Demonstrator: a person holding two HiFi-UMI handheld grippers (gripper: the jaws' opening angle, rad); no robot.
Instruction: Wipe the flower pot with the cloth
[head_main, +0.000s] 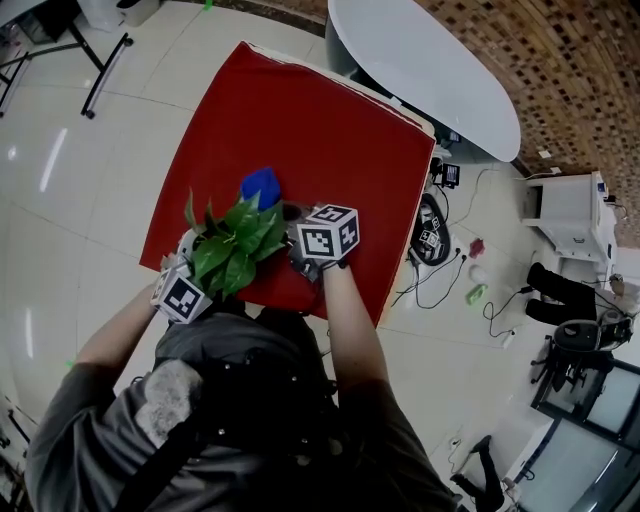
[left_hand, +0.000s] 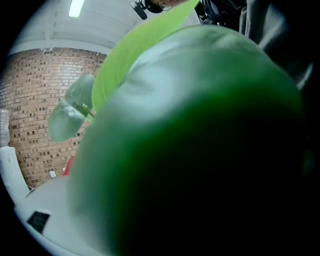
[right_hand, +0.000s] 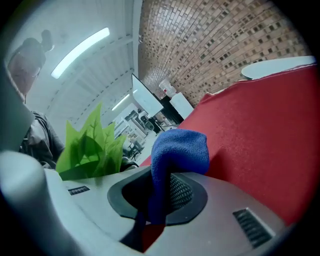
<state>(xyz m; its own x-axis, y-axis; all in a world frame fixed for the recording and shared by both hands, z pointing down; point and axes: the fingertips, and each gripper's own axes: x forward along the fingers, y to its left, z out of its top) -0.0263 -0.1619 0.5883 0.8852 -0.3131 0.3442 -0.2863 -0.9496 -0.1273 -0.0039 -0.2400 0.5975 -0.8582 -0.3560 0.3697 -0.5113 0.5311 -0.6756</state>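
A plant with broad green leaves (head_main: 235, 245) stands at the near edge of the red table (head_main: 300, 110); the leaves hide its pot. My left gripper (head_main: 190, 262) reaches in under the foliage from the left. In the left gripper view one big leaf (left_hand: 200, 125) fills the picture and hides the jaws. My right gripper (head_main: 290, 215) is just right of the plant, shut on the blue cloth (head_main: 260, 185). In the right gripper view the cloth (right_hand: 180, 150) bunches up out of the right gripper (right_hand: 160, 200), with the leaves (right_hand: 90, 145) to its left.
A white oval table (head_main: 430, 60) stands beyond the red one. Cables and small devices (head_main: 435, 235) lie on the floor to the right, near a white cabinet (head_main: 570, 210). A black-legged frame (head_main: 100, 60) is at the far left.
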